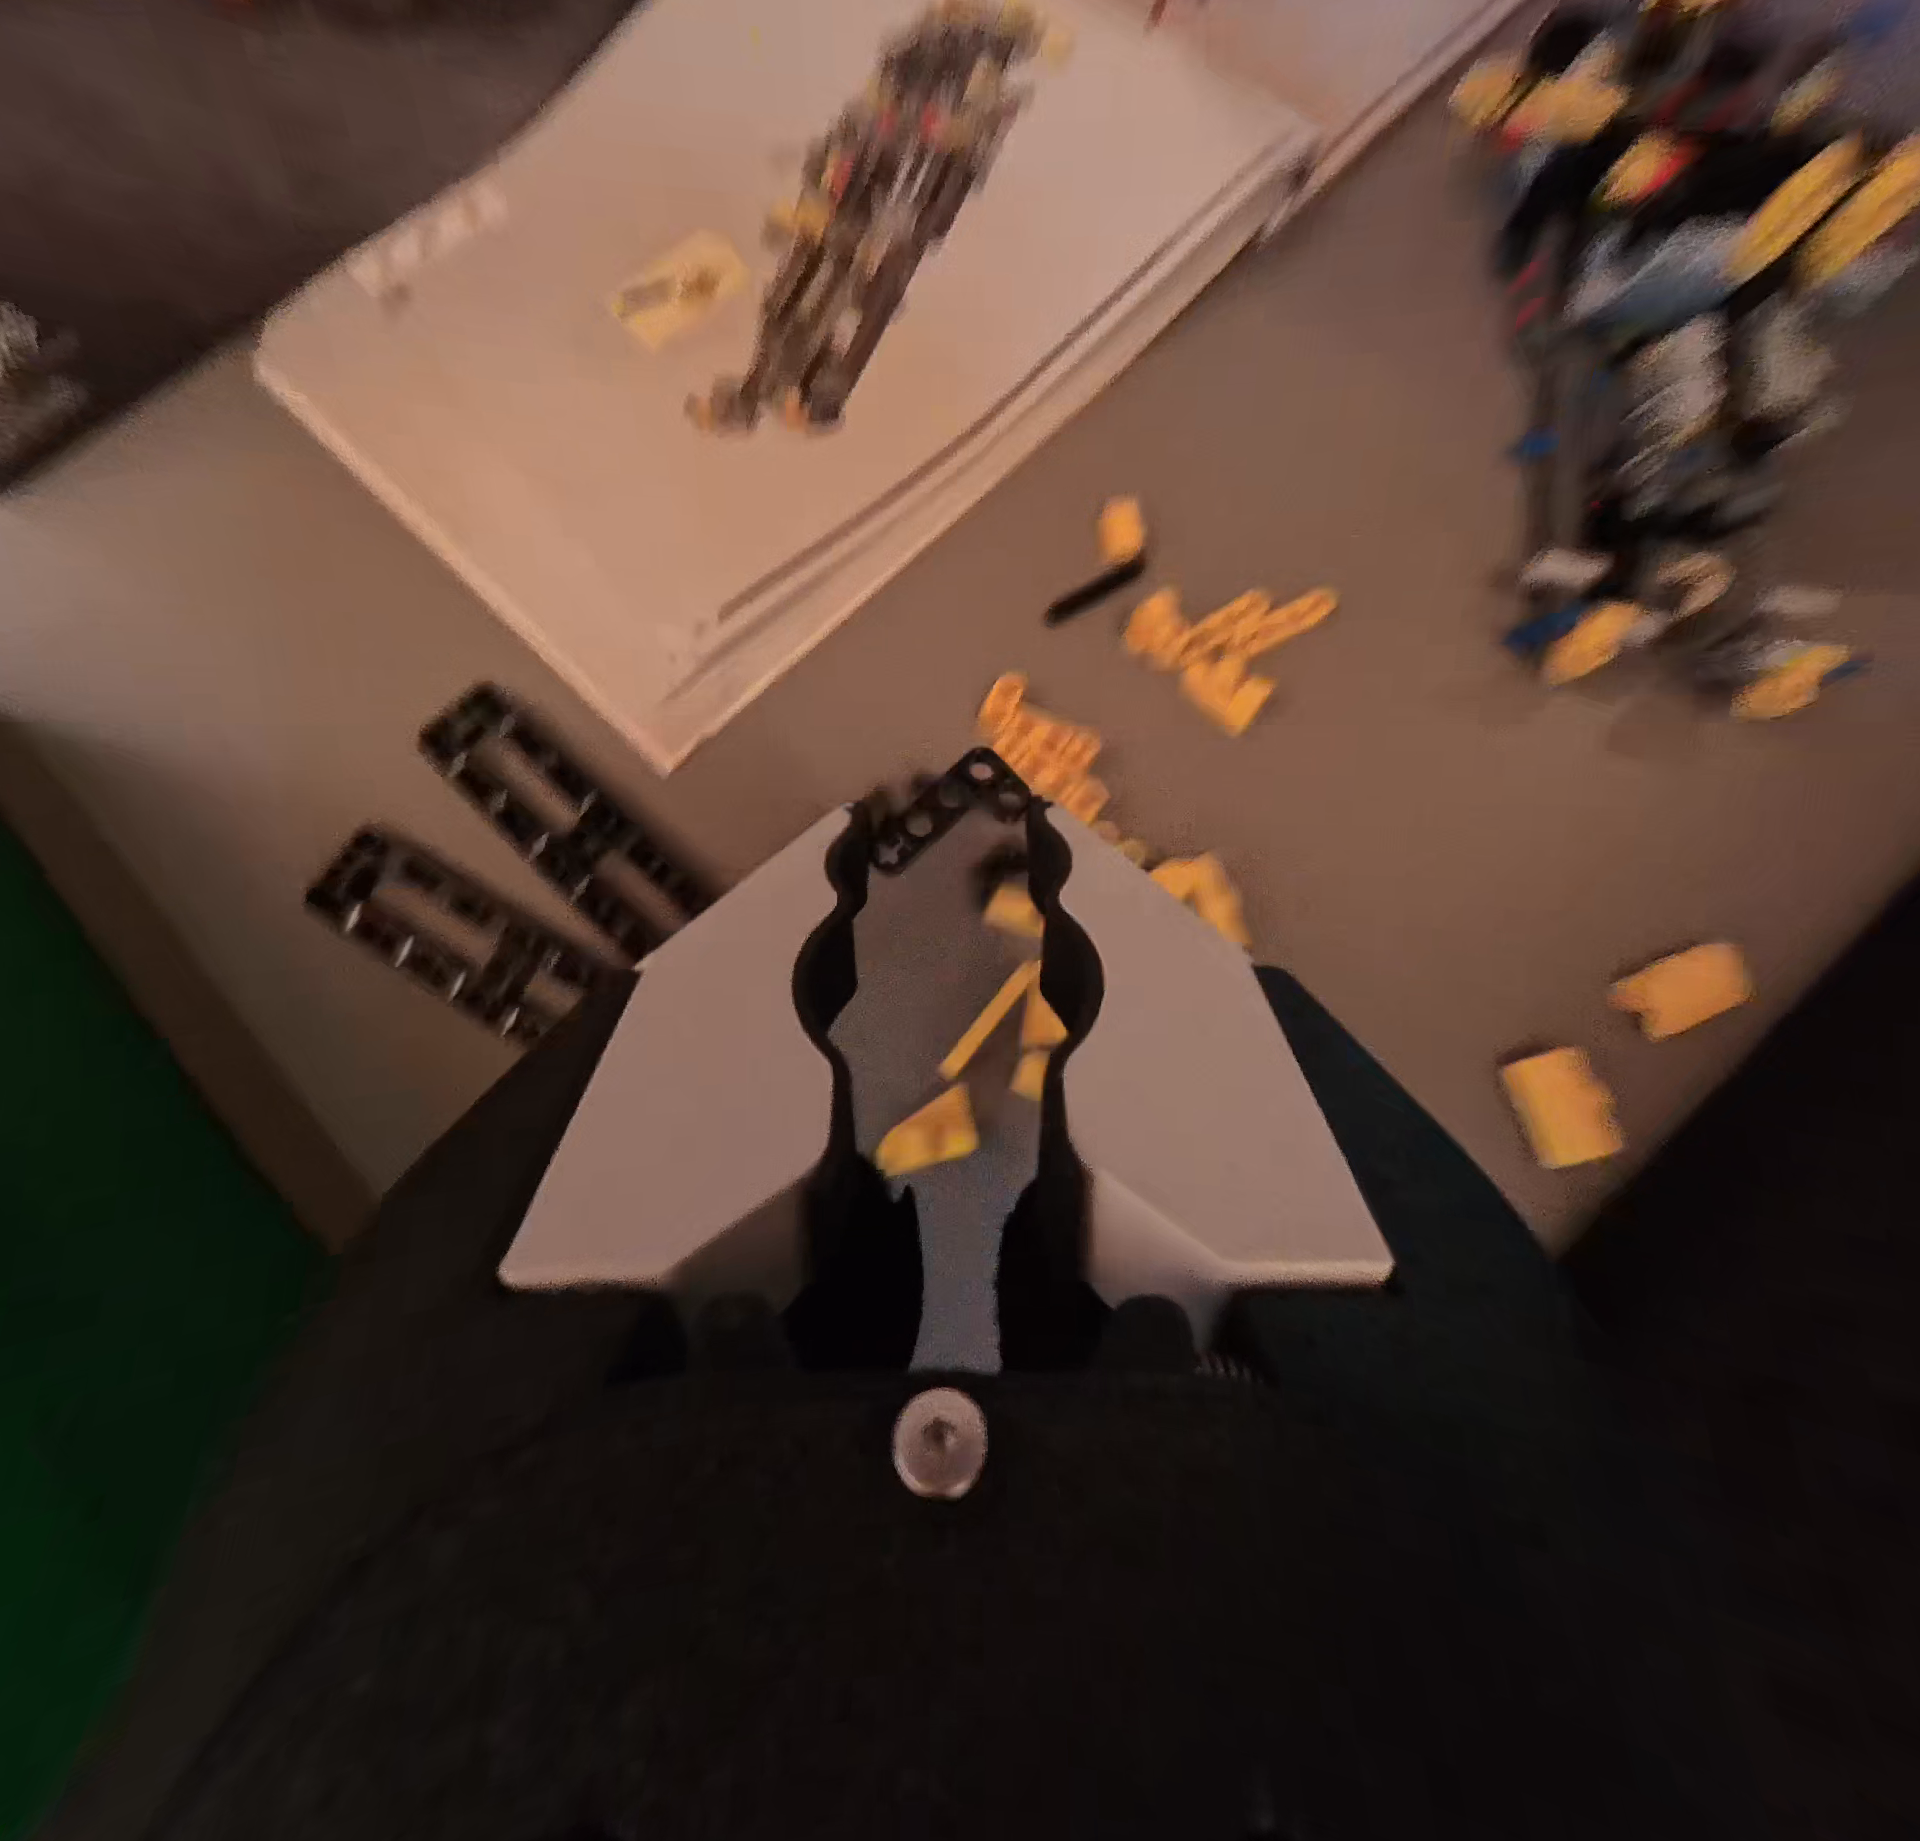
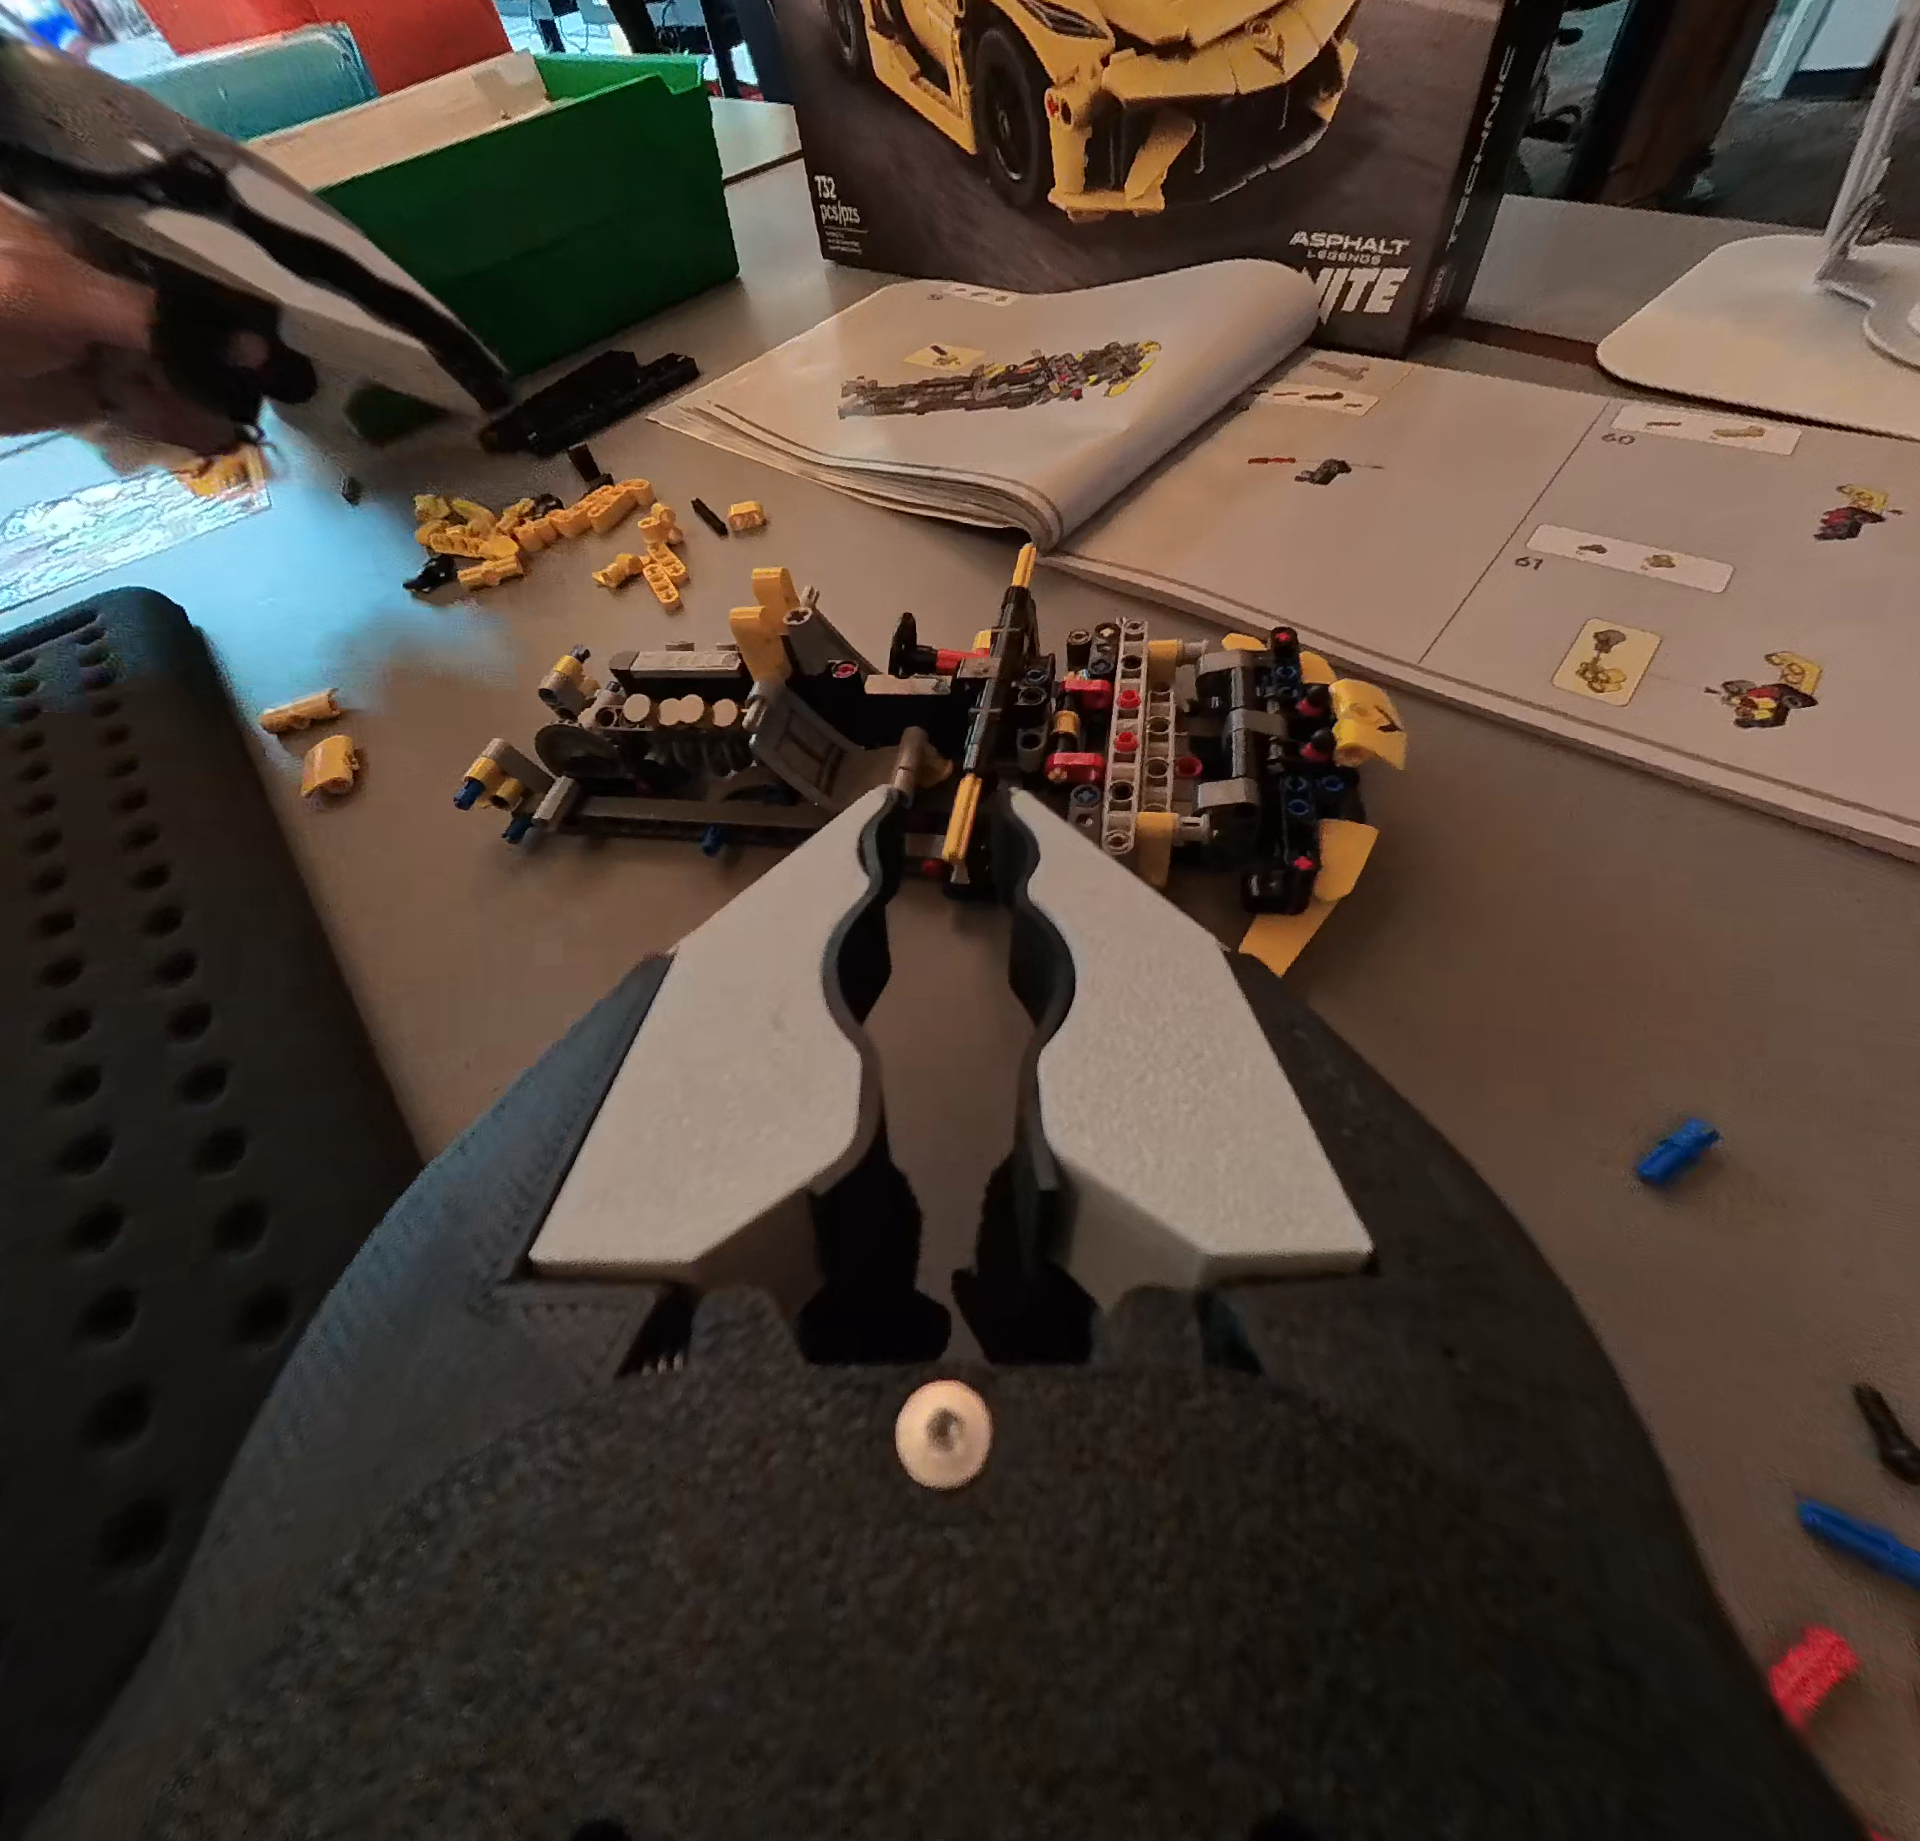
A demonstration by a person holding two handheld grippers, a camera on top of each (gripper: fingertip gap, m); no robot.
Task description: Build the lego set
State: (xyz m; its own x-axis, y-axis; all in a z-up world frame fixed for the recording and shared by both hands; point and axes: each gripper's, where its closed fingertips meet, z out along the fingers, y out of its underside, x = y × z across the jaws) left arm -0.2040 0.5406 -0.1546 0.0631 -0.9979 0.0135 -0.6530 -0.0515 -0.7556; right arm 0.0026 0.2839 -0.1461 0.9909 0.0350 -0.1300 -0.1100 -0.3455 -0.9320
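Observation:
My left gripper (image 1: 951,804) is shut on a black beam with holes (image 1: 940,815), held crosswise at the fingertips above the table; the view is blurred. It also shows at the far left of the right wrist view (image 2: 312,274), near two black frames (image 2: 592,399). My right gripper (image 2: 954,804) sits at the near edge of the half-built car chassis (image 2: 935,731). Its jaws are closed on dark parts there, with a yellow-and-black bar (image 2: 987,711) between the tips. Loose yellow pieces (image 2: 561,534) lie left of the chassis.
The open instruction booklet (image 2: 1039,409) and the set's box (image 2: 1143,98) lie behind the chassis. A green bin (image 2: 540,202) stands at the back left and a white stand base (image 2: 1745,316) at the back right. A dark perforated chair (image 2: 104,960) is at the left. Blue pins (image 2: 1675,1150) lie at the right. The tips of one gripper are about 35 cm away from the tips of the other.

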